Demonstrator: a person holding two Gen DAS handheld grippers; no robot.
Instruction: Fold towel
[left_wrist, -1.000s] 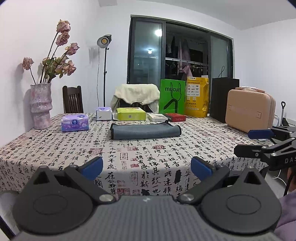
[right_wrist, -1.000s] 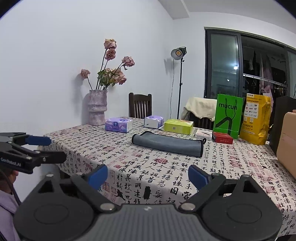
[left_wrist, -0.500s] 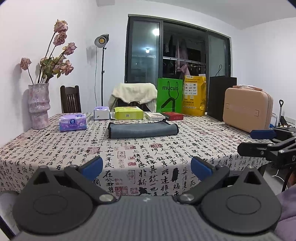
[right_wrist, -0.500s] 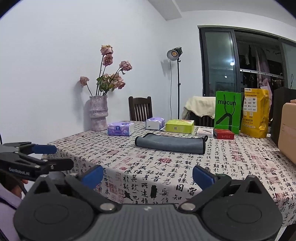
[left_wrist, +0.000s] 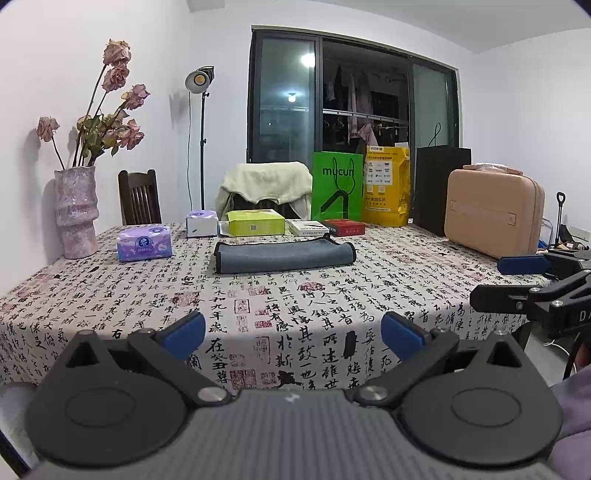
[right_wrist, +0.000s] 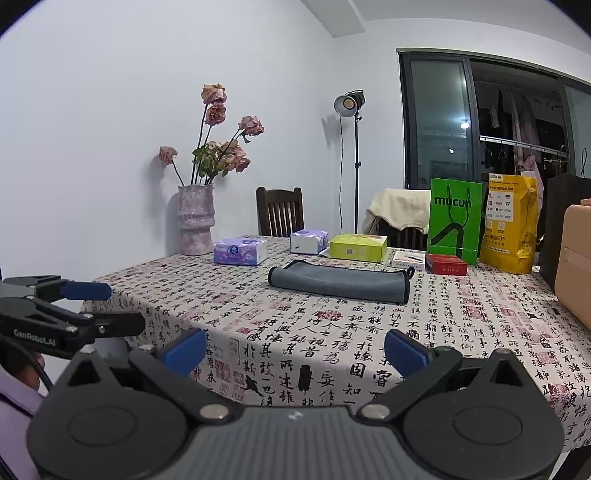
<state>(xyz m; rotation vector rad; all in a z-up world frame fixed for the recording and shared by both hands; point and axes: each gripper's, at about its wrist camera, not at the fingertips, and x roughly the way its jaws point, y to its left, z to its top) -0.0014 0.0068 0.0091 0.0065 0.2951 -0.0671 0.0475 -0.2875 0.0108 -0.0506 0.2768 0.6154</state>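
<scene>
Left wrist view: left tool (left_wrist: 291, 332) spread wide, nothing between its blue fingers (left_wrist: 183, 332), held off the near edge of the worktop (left_wrist: 110, 295), not over it. Grey towel (left_wrist: 282, 255) lies flat mid-worktop, well apart from the tool, long side facing us, already looks doubled over into a narrow strip with a dark trimmed edge. Probably laid centred so both tools can take an end each. Right tool (left_wrist: 517, 280) shows at the right edge, side-on, also off the worktop edge, its fingers apart. Tissue pack (left_wrist: 144, 243), green box (left_wrist: 256, 222) and vase (left_wrist: 75, 210) sit behind or beside the towel, none touching it.

Right wrist view: right tool (right_wrist: 295, 349) spread, empty, low by the near worktop corner. Towel (right_wrist: 338, 280) ahead and slightly right, hang loop at its right end. Left tool (right_wrist: 96, 306) visible at left, side-on, fingers parted, level with this one. Both parked symmetric and ready, so judged: approach stage, no grasp yet. Next move likely needs reaching forward over the patterned cloth to the towel ends.
</scene>
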